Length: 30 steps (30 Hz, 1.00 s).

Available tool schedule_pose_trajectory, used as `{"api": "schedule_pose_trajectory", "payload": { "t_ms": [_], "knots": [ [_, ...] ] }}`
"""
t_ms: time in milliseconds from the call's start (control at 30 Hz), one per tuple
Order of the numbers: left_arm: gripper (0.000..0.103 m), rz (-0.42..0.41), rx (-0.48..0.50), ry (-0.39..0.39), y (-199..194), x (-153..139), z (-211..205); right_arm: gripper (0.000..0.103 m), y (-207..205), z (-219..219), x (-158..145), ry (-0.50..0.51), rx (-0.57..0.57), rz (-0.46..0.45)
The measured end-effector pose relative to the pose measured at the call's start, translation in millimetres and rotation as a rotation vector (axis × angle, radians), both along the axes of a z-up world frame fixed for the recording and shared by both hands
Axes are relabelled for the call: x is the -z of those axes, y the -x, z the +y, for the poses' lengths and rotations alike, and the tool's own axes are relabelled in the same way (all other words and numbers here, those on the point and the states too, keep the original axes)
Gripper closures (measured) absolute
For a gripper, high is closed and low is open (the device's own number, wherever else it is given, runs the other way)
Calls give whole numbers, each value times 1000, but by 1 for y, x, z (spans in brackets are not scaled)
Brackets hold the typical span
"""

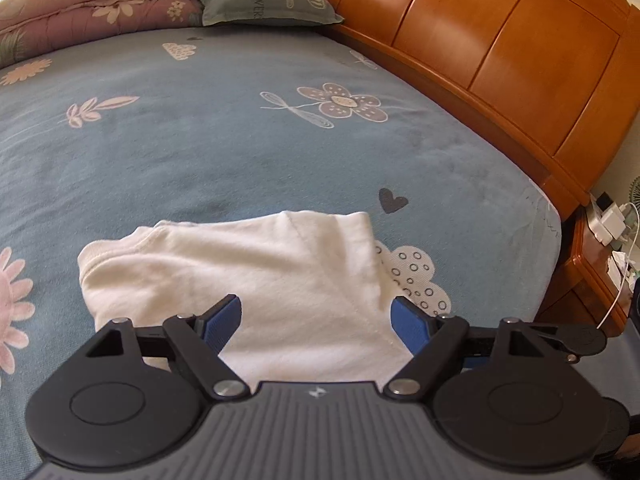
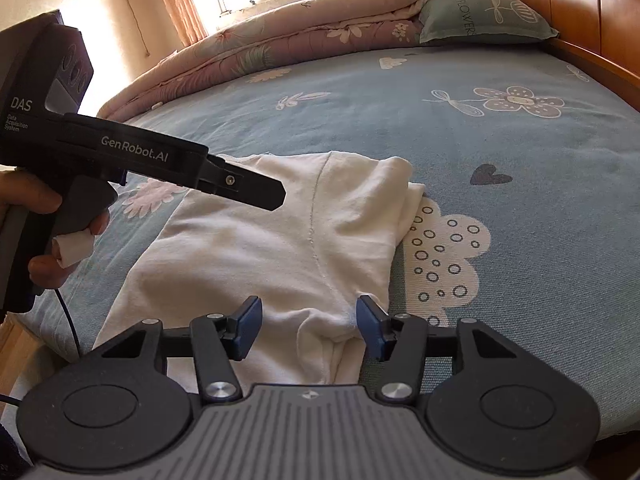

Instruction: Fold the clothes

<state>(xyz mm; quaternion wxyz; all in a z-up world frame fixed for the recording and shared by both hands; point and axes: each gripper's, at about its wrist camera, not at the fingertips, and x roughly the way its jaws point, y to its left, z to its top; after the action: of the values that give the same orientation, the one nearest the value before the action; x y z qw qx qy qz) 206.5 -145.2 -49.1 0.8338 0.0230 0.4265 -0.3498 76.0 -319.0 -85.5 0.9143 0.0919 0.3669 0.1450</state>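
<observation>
Right wrist: right gripper (image 2: pixel 309 322) fingers apart over white garment (image 2: pixel 280 240).

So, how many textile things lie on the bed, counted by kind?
White cotton folded garment: 1
Grey-green printed pillow: 1
Pink floral rolled quilt: 1
Total: 3

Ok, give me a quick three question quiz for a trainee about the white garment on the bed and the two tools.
1. True or false: the left tool is clamped on the folded white cotton garment.
2. What lies on the blue floral bedsheet against the orange wooden headboard: A pillow, B book, C shoe?
3. Is the right tool open or shut?
Key: 1 false; 2 A; 3 open.
</observation>
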Motion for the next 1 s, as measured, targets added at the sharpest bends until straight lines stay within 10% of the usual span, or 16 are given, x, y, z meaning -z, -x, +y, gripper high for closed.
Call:
{"api": "schedule_pose_trajectory", "payload": {
  "t_ms": [700, 1000],
  "knots": [
    [21, 51, 40, -45, -32, 17, -57, 28, 18, -7, 10, -71, 27, 14],
    [20, 45, -92, 109, -2, -30, 35, 16, 12, -29, 2, -261, 62, 41]
  ]
}}
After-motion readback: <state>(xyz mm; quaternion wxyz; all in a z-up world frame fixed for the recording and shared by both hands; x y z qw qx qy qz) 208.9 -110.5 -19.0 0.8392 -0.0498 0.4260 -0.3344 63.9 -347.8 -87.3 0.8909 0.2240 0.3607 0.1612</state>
